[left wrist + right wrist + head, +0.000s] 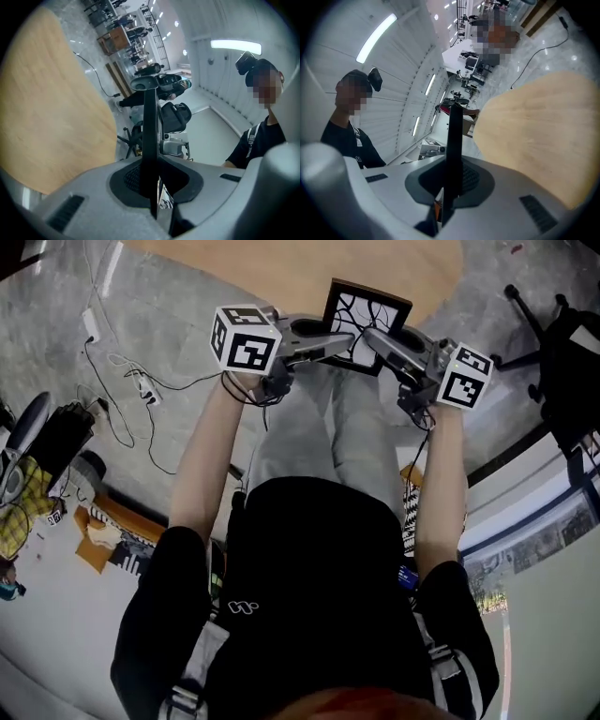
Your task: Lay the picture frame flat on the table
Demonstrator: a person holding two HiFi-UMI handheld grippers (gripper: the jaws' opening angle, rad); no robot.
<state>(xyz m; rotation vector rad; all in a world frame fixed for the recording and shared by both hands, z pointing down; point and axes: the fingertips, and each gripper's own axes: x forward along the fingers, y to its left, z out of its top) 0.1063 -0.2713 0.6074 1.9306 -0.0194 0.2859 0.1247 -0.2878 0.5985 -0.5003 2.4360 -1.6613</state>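
I hold the picture frame, a black rim around a white picture with black branching lines, in the air by its two lower sides. Its face is tilted up toward my head. It hangs at the near edge of the light wooden table. My left gripper grips the frame's left side and my right gripper its right side. In the left gripper view the frame stands edge-on between the pads. The right gripper view shows the frame the same way, with the table beside it.
White cables and a power strip lie on the grey floor at the left, near a dark bag. A black office chair stands at the right. My grey-trousered legs are below the frame.
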